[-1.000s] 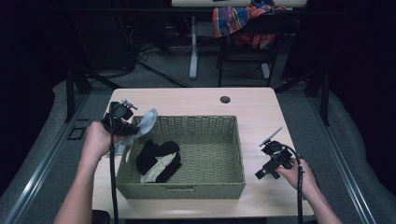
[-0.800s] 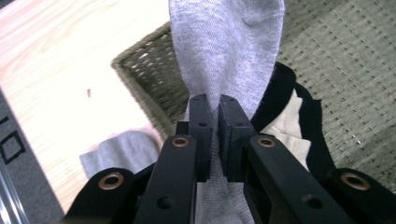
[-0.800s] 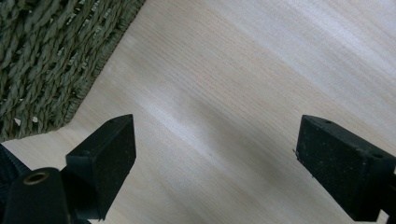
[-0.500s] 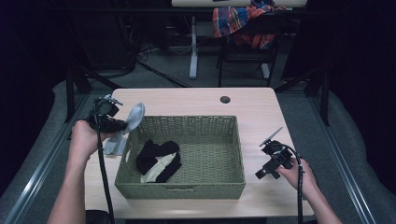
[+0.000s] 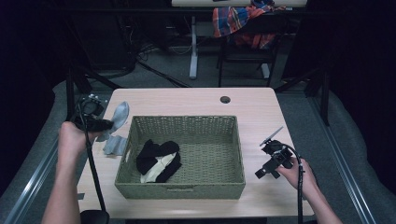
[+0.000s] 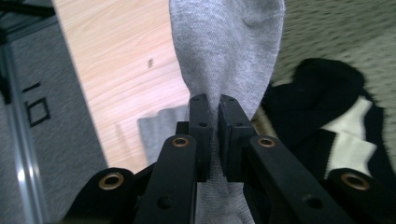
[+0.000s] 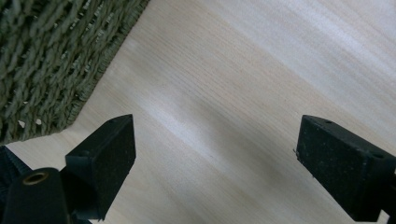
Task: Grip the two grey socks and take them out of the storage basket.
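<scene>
Landmark: woven basket (image 5: 182, 156), sitting mid-worktop (image 5: 196, 100).

L gripper (image 5: 100, 123) hanging just off basket's left wall, above the worktop. Jaws clamping down on a grey sock (image 5: 119, 116); L gripper view is showing them pinched nearly together w/ grey knit (image 6: 229, 51) squeezed between and spilling out above and below. In high view the sock's upper end is sticking up past the gripper, toward basket's far-left corner. Second grey sock (image 5: 114, 144) lying flat on worktop, beside basket's left wall.

R gripper (image 5: 271, 161) hovering right of basket, well apart from it. Jaws standing wide apart, gripping nothing; R gripper view is showing bare worktop (image 7: 243, 107) between them and basket's corner (image 7: 51, 60) at upper left.

Black-and-cream cloth (image 5: 159, 161) lying inside basket, left half. L gripper view is giving it close up (image 6: 336, 126), just past the held sock, cream patch clear. High view is adding a chair w/ plaid cloth (image 5: 243, 18) far beyond basket.
</scene>
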### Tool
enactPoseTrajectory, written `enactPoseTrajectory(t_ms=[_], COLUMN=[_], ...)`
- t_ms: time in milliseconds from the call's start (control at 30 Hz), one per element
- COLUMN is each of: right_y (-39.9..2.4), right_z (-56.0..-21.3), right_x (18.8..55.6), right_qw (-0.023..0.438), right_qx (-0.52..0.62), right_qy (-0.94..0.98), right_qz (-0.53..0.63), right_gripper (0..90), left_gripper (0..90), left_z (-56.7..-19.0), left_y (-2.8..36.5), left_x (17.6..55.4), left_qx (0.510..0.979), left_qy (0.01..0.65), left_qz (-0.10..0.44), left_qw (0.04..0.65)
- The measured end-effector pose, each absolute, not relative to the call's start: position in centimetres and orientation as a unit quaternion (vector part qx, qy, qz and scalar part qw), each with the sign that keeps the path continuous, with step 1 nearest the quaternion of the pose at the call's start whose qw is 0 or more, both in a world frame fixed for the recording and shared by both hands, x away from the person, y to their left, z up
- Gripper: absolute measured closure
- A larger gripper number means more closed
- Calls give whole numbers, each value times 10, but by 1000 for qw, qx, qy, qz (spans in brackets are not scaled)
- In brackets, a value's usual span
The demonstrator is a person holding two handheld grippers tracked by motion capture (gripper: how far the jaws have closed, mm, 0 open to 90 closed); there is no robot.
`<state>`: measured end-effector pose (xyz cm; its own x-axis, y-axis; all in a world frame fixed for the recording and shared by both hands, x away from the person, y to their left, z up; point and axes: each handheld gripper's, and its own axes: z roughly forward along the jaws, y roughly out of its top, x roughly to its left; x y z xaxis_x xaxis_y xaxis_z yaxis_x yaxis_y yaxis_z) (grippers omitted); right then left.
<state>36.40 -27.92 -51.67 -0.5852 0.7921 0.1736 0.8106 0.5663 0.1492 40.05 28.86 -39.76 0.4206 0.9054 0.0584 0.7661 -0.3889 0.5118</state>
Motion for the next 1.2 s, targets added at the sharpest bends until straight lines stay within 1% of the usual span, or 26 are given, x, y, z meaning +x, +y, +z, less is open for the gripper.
enactPoseTrajectory(t_ms=[133, 233, 500, 633, 667, 767, 867, 1033, 1200], right_y=[-277, -278, -278, -279, -278, -278, -277, -279, -278], right_z=[-520, -517, -517, -516, -518, -517, -518, -517, -518], right_x=[362, 364, 363, 363, 362, 364, 361, 363, 361], right_qw=[35, 44, 37, 39, 33, 38, 34, 40, 32], right_qx=[-470, -454, -461, -455, -466, -457, -470, -461, -470], right_qy=[-873, -884, -879, -883, -875, -882, -873, -879, -873], right_qz=[-125, -108, -117, -110, -125, -109, -130, -115, -127], right_gripper=[117, 116, 115, 115, 116, 116, 115, 115, 115], left_gripper=[853, 852, 852, 852, 852, 853, 853, 852, 852], left_z=[-406, -413, -430, -442, -444, -453, -461, -472, -486], left_y=[299, 306, 315, 318, 320, 322, 324, 323, 327], left_x=[405, 408, 414, 417, 418, 420, 422, 425, 429], left_qx=[808, 802, 789, 788, 786, 786, 786, 787, 787], left_qy=[528, 539, 560, 567, 570, 574, 578, 579, 586], left_qz=[165, 161, 159, 153, 152, 145, 137, 130, 119], left_qw=[202, 200, 196, 183, 184, 178, 173, 166, 155])
